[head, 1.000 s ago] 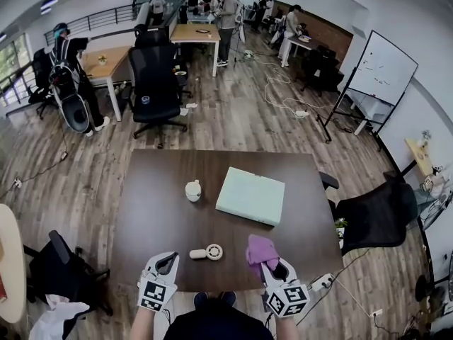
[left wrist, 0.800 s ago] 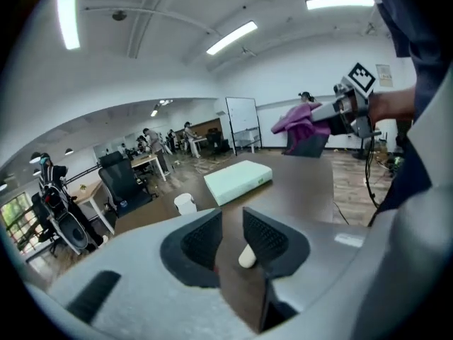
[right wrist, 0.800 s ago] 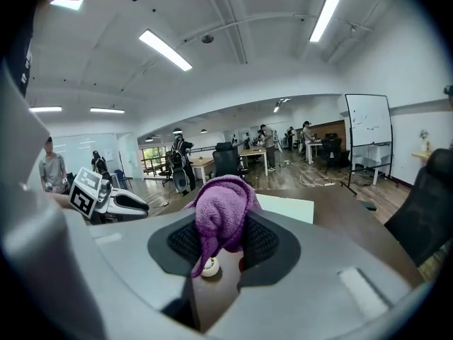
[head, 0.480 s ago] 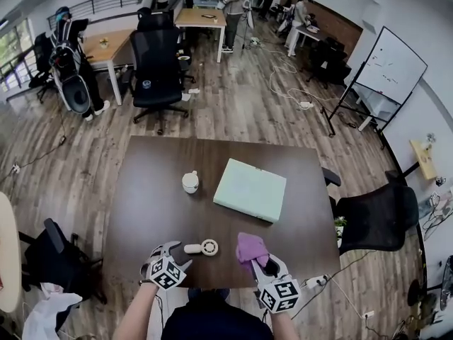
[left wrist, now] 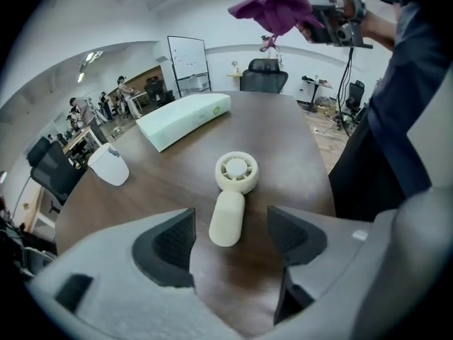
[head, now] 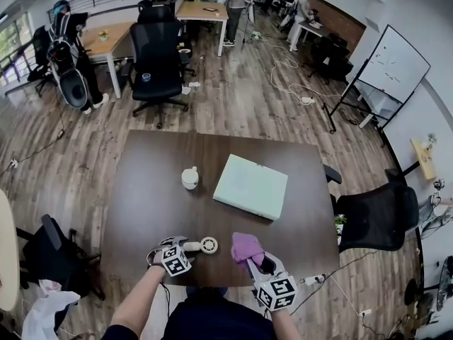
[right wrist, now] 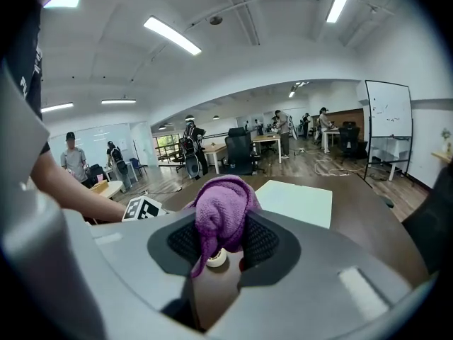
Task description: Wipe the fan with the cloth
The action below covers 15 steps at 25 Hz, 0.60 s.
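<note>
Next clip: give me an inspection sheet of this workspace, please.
Surface: dark wooden table.
Job's things: white handheld fan lies flat near the front edge; purple cloth is held above the table.
Clutter: white cup and pale green box mid-table.
Grippers: left gripper open, its jaws have just been opening, fan handle between them untouched; right gripper shut on cloth.
Cables: loose cables on the floor beyond the table.
Surroundings: office chair, whiteboard, people at far desks.
</note>
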Available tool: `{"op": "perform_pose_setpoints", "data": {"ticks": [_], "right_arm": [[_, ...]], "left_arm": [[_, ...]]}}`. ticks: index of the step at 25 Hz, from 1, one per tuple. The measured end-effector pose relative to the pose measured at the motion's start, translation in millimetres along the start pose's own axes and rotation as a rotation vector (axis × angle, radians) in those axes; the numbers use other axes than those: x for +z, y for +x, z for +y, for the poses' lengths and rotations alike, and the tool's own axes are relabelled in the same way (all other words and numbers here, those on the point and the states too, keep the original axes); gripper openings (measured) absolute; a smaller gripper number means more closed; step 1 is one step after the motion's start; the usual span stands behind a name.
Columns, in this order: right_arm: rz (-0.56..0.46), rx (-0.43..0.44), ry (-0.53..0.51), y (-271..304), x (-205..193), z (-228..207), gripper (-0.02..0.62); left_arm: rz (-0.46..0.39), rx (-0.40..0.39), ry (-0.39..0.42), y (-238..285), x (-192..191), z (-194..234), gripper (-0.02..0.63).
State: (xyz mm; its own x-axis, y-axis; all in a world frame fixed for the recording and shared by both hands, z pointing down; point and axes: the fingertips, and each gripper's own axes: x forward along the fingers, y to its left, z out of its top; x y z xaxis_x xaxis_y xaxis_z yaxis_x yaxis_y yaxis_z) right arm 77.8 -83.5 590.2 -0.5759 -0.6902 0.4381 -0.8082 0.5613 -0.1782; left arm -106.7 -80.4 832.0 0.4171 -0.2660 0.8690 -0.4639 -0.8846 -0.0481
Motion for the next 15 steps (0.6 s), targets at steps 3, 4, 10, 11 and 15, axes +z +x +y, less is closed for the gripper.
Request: {"op": "perform_pose_setpoints", "data": {"ticks": [3,4,10,11,15], "right_arm": [[0.017,0.004,0.018,3,-6,-4,0.126],[0.024,0.005,0.019,4,-8,-5,0.126],[0.038,0.028,0.022,12,-17,0,0.126],[0.042,0.028,0.023,13,-19,0,0.126],[0.05,0.026,0.034,13,-24,1,0.126]], "left_arm": [[0.025,-0.017,0.001,13,-5,3,0.295],[0.031,-0.029,-0.006,17,-7,4,0.296],[0.034,-0.067,-0.003,30,-22,11,0.29],[0.027,-0.072,-0.004,31,-24,11,0.281],[0.039,-0.095,0.021,34,-32,7,0.27]]}}
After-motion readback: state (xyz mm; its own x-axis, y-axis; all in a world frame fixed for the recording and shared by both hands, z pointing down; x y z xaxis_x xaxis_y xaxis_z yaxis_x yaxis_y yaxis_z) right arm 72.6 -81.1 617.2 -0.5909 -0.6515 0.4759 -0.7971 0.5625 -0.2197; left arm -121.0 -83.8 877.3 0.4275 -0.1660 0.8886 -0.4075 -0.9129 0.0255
